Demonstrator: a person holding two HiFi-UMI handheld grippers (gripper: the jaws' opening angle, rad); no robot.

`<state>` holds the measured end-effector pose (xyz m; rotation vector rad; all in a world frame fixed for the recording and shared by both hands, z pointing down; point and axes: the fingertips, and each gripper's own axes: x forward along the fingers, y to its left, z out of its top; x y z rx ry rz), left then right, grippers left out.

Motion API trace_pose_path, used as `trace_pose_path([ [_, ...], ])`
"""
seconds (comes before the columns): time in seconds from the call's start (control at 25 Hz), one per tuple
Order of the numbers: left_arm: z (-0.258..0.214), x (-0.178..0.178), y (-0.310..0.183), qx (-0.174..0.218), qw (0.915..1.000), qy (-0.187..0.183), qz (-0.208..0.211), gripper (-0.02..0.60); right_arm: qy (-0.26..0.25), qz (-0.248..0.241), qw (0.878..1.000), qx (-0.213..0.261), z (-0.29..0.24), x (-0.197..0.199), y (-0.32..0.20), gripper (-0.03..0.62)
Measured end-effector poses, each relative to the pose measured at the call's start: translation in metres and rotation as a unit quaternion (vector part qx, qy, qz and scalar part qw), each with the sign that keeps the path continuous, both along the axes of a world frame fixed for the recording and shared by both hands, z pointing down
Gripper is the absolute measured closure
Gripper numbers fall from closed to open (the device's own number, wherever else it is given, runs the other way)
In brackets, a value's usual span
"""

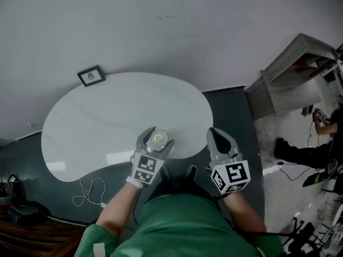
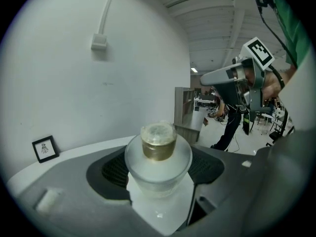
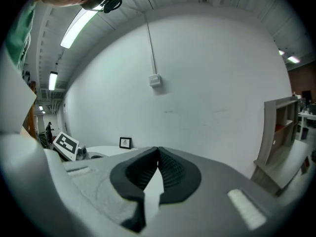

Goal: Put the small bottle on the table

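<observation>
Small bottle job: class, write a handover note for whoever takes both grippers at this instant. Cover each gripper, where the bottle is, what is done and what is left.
Left gripper: shut on the small bottle, which is upright with its gold cap up.
Right gripper: shut, nothing between its jaws, held beside the left one off the table's near edge.
Bottle: over the near edge of the white table; whether its base touches the top cannot be told.
Done: bottle gripped and brought to the table.
Left: likely set it down, open the left jaws and back away.

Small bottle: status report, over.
Left gripper shut on small bottle, upright, over table's near edge. Right gripper shut, empty. Only a picture frame at the far edge, nothing in the way.
</observation>
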<state>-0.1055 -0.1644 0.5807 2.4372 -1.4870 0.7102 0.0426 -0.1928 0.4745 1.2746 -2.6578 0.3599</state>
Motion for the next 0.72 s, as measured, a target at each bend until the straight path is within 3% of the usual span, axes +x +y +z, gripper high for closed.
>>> trace_pose_path([
  [0.44, 0.056, 0.010, -0.016, -0.033, 0.9964, -0.013, 0.077, 0.235, 0.033, 0.062, 0.997, -0.005, 0.001, 0.018, 0.010, 0.591],
  [0.72, 0.080, 0.018, -0.029, -0.040, 0.9942, -0.008, 0.099, 0.235, 0.050, 0.087, 0.995, -0.018, 0.009, 0.026, 0.015, 0.591],
])
